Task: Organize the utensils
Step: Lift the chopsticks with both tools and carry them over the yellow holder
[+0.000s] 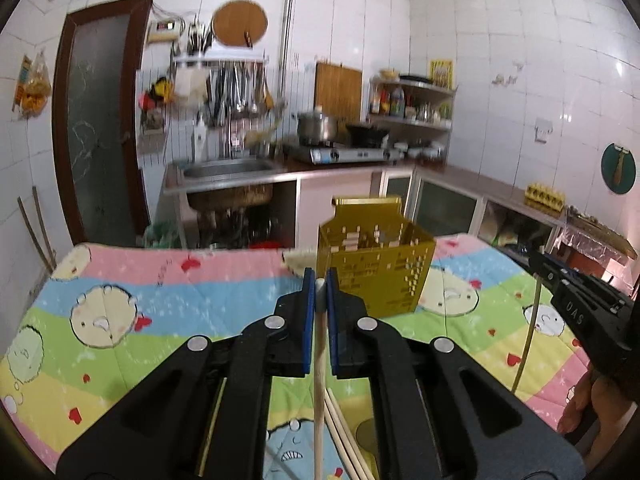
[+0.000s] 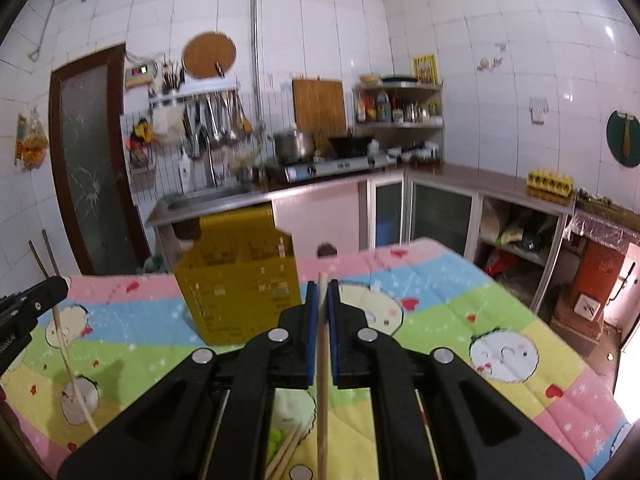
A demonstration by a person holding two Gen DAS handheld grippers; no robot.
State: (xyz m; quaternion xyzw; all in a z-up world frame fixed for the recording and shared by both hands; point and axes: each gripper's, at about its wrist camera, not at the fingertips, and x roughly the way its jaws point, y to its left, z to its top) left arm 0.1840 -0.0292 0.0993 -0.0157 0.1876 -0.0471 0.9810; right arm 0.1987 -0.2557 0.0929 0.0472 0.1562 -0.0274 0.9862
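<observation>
Fingers of the left gripper pinch one chopstick; the right gripper pinches another chopstick. Both hang above the desk, near the gold holder. More chopsticks lie below.

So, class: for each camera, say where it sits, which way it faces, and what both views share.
Left wrist: on the left hand-held gripper, facing the gold utensil holder; its jaws pinch a chopstick.
Right wrist: on the right hand-held gripper, same direction, pinching another chopstick.
Shared: holder, cartoon quilt, kitchen counter.
</observation>
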